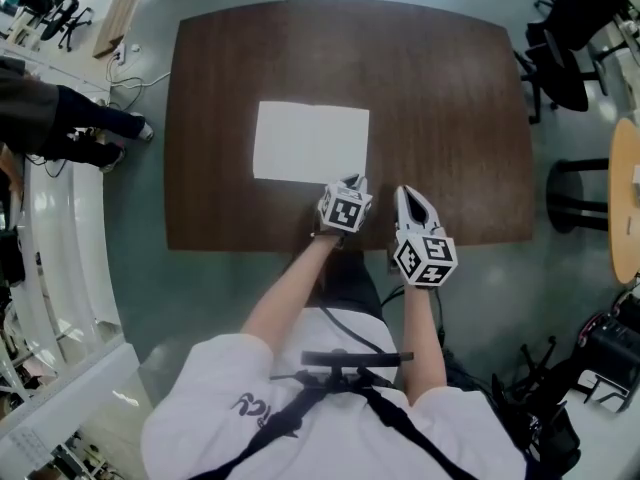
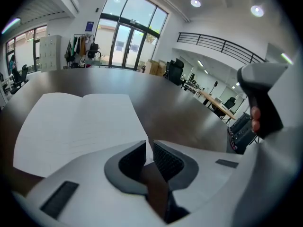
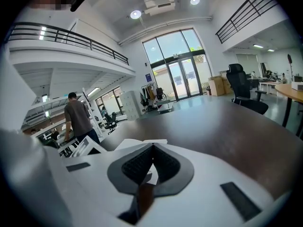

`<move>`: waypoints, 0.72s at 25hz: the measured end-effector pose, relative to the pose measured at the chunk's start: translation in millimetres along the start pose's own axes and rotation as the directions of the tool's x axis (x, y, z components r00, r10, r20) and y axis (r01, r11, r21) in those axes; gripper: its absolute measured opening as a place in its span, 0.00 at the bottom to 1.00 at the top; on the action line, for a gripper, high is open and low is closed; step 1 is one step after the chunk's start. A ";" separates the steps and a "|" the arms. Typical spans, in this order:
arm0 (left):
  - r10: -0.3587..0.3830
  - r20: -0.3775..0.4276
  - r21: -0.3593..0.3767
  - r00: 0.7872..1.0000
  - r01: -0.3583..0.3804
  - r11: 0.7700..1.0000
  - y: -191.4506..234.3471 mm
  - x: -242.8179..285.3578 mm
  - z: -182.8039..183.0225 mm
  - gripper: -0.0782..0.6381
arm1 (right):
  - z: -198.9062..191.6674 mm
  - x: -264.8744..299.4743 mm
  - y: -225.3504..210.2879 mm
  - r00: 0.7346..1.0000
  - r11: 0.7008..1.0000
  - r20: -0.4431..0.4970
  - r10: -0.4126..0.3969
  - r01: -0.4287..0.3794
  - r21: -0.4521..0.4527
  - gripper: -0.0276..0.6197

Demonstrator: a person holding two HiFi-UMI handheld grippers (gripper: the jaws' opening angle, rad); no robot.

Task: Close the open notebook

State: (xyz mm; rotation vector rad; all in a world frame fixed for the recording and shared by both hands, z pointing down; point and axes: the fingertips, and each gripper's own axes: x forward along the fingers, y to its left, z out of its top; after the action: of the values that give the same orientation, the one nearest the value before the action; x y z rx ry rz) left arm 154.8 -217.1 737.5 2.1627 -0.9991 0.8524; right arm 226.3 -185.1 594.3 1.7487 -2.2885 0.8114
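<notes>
An open notebook (image 1: 310, 141) with blank white pages lies flat in the middle of the brown table (image 1: 450, 118). My left gripper (image 1: 352, 181) is at the notebook's near right corner with its jaws shut and nothing between them. In the left gripper view the pages (image 2: 80, 122) spread just beyond the closed gripper (image 2: 149, 145). My right gripper (image 1: 408, 193) hovers beside the left one, to the right of the notebook and near the table's front edge. Its jaws (image 3: 152, 146) are shut and empty, and the notebook (image 3: 130, 143) shows just past them.
Dark office chairs (image 1: 560, 58) and a black stool (image 1: 575, 193) stand to the right of the table. Part of a round wooden table (image 1: 625, 198) shows at the right edge. A person (image 1: 60, 123) stands at the left by white desks.
</notes>
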 end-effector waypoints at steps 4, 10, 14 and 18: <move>-0.015 0.136 -0.106 0.991 0.029 0.994 8.9 -44.4 -0.8 0.17 | 0.7 2.3 11.6 1.000 1.000 0.001 0.017 -0.017 -0.005 0.05; 0.210 0.299 -0.366 0.931 -0.091 0.926 103.6 -121.9 -28.0 0.59 | -2.3 5.2 30.5 0.998 0.998 -0.013 0.060 -0.061 -0.027 0.05; 0.302 0.252 -0.476 0.920 -0.154 0.866 168.4 -139.6 -61.3 0.66 | -10.6 6.6 42.3 0.996 0.995 -0.033 0.087 -0.089 -0.042 0.05; 0.170 0.294 -0.670 0.940 0.077 0.738 175.3 -141.6 -64.1 0.66 | -12.0 7.5 47.6 0.994 0.994 -0.046 0.098 -0.100 -0.053 0.05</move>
State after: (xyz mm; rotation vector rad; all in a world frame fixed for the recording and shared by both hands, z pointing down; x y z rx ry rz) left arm -78.0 -204.4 714.0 1.6549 -1.2908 0.0654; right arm 177.3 -177.2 592.1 1.5908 -2.3619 0.7863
